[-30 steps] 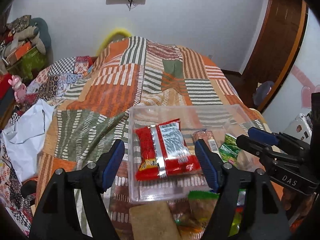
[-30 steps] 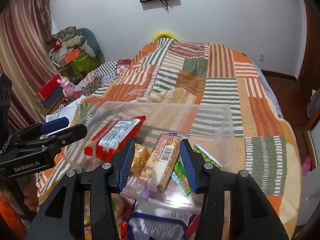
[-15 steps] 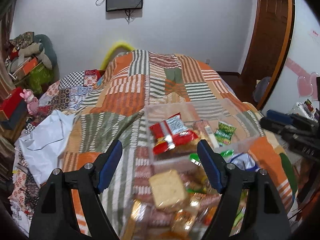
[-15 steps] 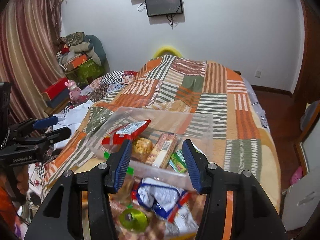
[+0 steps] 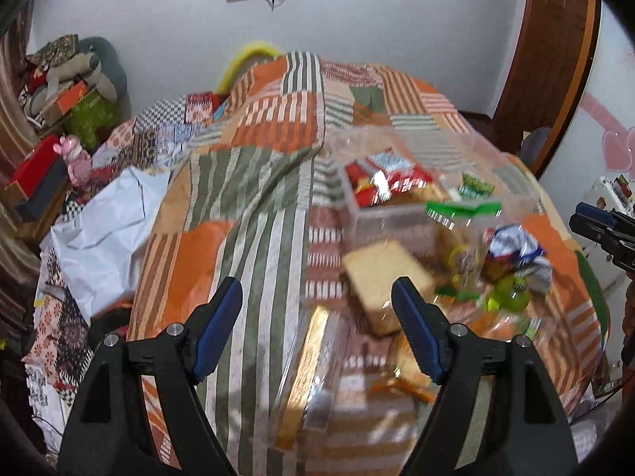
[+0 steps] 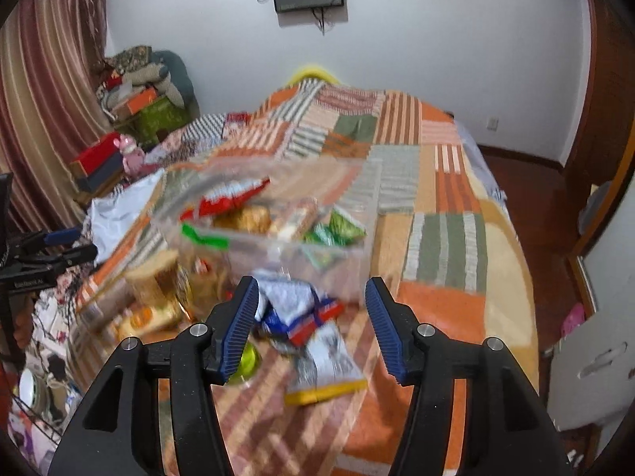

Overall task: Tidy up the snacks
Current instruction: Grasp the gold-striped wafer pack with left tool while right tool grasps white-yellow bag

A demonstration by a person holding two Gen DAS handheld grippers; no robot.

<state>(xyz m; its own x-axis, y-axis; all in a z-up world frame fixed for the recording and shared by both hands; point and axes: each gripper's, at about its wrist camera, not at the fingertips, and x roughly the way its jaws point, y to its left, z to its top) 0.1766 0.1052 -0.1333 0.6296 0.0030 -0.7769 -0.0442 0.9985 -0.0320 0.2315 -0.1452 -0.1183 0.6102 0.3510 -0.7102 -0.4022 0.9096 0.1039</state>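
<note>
Both grippers pulled back from the clear container [image 6: 278, 246], which now sits farther off in both wrist views. Loose snacks on the bed [image 6: 448, 301] come into sight below it. Left gripper [image 5: 317, 325] spread wider, holding nothing. Right gripper [image 6: 311, 329] jaws opening, no longer straddling the biscuit pack [image 6: 293, 218]; nothing gripped.

Snacks in and around a clear bin on the bed

A clear plastic bin [image 6: 278, 234] lies ahead of the right gripper [image 6: 311, 327], holding a red packet [image 6: 232, 200], a tan biscuit pack [image 6: 295, 218] and green sachets [image 6: 341, 230]. Just before the jaws lies a crumpled blue-and-white wrapper [image 6: 293, 303] touching a yellow-edged packet [image 6: 323, 377]. Left of them a pale square cake pack [image 5: 383, 273] lies flat, motion-blurred.
</note>
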